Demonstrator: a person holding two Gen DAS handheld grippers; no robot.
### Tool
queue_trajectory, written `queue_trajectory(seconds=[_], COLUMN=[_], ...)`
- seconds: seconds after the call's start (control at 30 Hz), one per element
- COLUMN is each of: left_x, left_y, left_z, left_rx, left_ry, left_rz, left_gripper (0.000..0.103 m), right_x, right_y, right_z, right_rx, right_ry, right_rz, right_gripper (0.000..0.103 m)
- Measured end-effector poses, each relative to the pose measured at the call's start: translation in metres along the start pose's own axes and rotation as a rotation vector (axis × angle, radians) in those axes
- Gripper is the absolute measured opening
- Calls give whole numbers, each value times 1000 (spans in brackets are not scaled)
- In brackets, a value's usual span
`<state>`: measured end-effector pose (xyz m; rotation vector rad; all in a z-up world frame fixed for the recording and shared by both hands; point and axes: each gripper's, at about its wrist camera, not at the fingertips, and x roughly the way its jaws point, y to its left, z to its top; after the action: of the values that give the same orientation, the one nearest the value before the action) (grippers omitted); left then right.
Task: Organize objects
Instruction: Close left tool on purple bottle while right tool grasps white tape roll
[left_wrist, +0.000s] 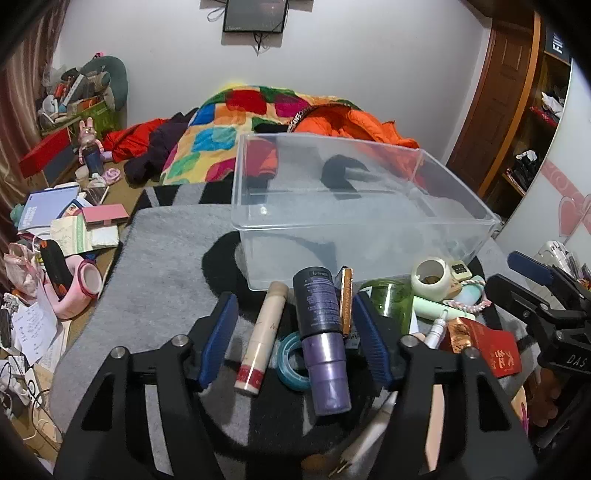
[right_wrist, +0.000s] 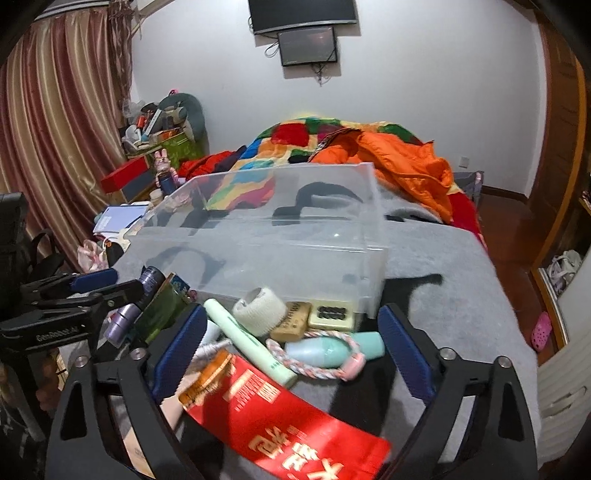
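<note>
A clear plastic bin (left_wrist: 354, 221) stands empty on the grey blanket; it also shows in the right wrist view (right_wrist: 258, 243). In front of it lies a heap of small items. My left gripper (left_wrist: 295, 314) is open above a purple-and-black bottle (left_wrist: 323, 339), a beige tube (left_wrist: 262, 336) and a blue tape roll (left_wrist: 290, 360). My right gripper (right_wrist: 291, 326) is open over a pale green tube (right_wrist: 251, 341), a mint bottle (right_wrist: 328, 350), a pink-white rope (right_wrist: 314, 369) and a red envelope (right_wrist: 288, 421). Neither gripper holds anything.
A white roll (right_wrist: 264, 310), a brown bar (right_wrist: 291, 321), a green cup (left_wrist: 391, 299) and a cream box (right_wrist: 332, 314) lie by the bin. A colourful quilt (left_wrist: 221, 125) and orange jacket (right_wrist: 406, 162) lie behind. Papers and boxes (left_wrist: 70, 218) clutter the left.
</note>
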<state>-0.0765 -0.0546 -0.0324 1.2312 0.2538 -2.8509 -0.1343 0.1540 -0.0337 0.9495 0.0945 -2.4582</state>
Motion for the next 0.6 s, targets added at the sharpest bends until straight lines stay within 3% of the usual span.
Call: queue_trajectory(seconds=[0.2,0.37,0.43,0.5,0.6], left_x=[13,14,13,13,11], left_y=[0,-6,-8,-8,-8], left_z=[2,2,1,0,-2], left_rx=[6,46,56,59,64], left_ry=[24,10,5,-2,-9], left_rz=[-8,-4,-1,-5,3], left_gripper=[46,40,37,27,25], right_x=[23,38,43,48,48], right_y=[10,17,20,21,22], right_z=[1,-1,-2,-3,-5], right_rx=[-23,-47,-61,-67,-64], right_ry=[49,84,99,119,120], right_rz=[28,25,17,15,27], right_gripper=[73,68,59,41,36])
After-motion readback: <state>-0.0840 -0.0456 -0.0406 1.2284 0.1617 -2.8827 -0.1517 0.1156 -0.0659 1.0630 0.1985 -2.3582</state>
